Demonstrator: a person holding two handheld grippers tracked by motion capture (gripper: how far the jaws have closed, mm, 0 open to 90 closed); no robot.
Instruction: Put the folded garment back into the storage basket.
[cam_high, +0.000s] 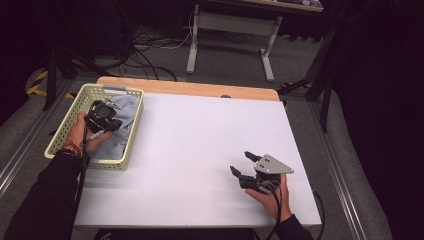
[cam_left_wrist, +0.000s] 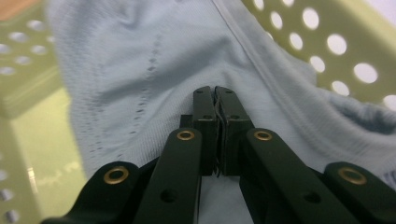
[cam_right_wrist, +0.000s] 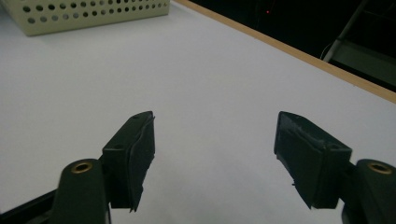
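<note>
A pale green perforated basket (cam_high: 131, 135) stands at the table's left edge with a light blue garment (cam_high: 128, 107) lying in it. My left gripper (cam_high: 116, 125) reaches down into the basket. In the left gripper view its jaws (cam_left_wrist: 215, 91) are pressed together at the tips on a fold of the garment (cam_left_wrist: 140, 70), whose creases run toward them; the basket wall (cam_left_wrist: 345, 28) rises behind. My right gripper (cam_high: 240, 162) hovers low over the white table (cam_high: 200, 135) at the near right, open with nothing between its fingers (cam_right_wrist: 215, 140).
A strip of wooden tabletop (cam_high: 190, 88) runs along the far edge of the white surface. The basket (cam_right_wrist: 84, 14) lies far off to the left in the right gripper view. Beyond the table, a desk frame (cam_high: 230, 30) and cables sit on the floor.
</note>
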